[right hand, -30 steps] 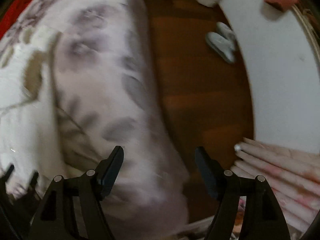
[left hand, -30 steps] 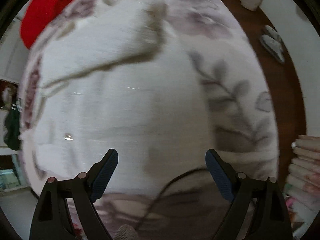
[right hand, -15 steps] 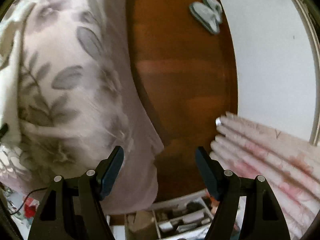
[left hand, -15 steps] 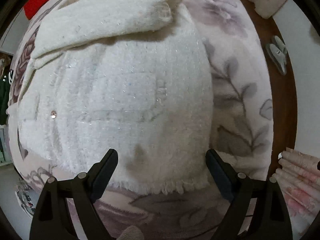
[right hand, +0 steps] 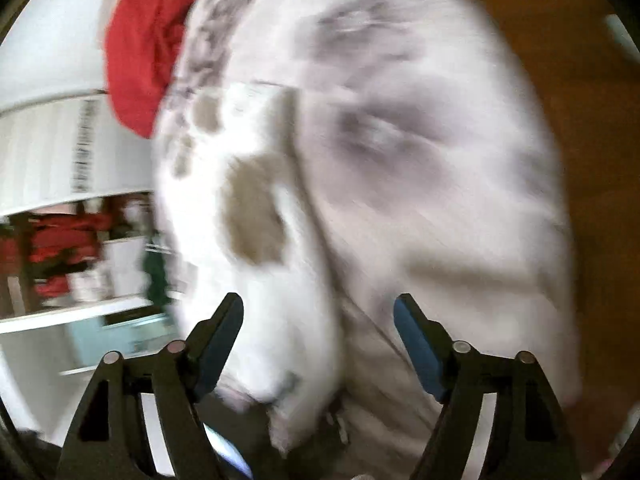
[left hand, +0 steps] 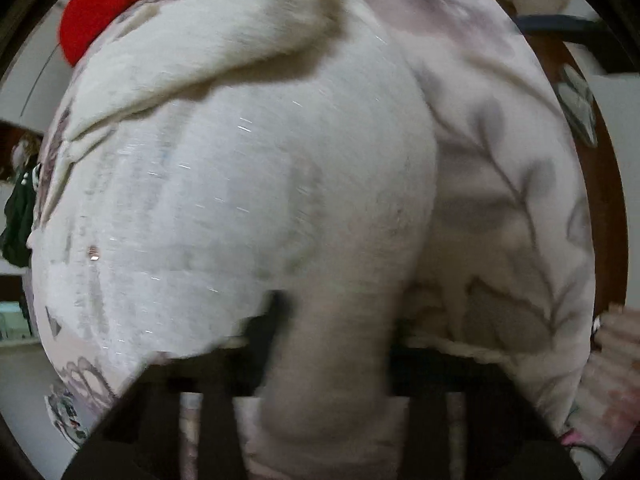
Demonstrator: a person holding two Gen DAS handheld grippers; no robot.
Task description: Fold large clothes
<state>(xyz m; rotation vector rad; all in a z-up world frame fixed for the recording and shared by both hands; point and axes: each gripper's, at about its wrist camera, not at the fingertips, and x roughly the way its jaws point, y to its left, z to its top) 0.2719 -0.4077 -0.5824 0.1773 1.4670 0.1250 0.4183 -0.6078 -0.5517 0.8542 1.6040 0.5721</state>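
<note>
A fuzzy white knit garment [left hand: 248, 208] lies on a bed with a floral cover [left hand: 520, 208], one sleeve folded across its top. My left gripper [left hand: 332, 344] sits at the garment's near hem, and a fold of the white knit rises between its dark, blurred fingers. The jaws look closed in on the cloth. In the right wrist view the same garment [right hand: 260, 216] shows blurred on the floral cover [right hand: 420, 160]. My right gripper [right hand: 320, 340] is open and empty just above the garment's edge.
A red cloth [left hand: 104, 12] lies at the bed's far end and also shows in the right wrist view [right hand: 144, 68]. Wooden floor [right hand: 580, 120] runs along the bed's right side. Shelves with red items [right hand: 60, 256] stand at the left.
My left gripper has closed on the garment's near hem and bunched it up. My right gripper has swung left from the floor side to over the garment.
</note>
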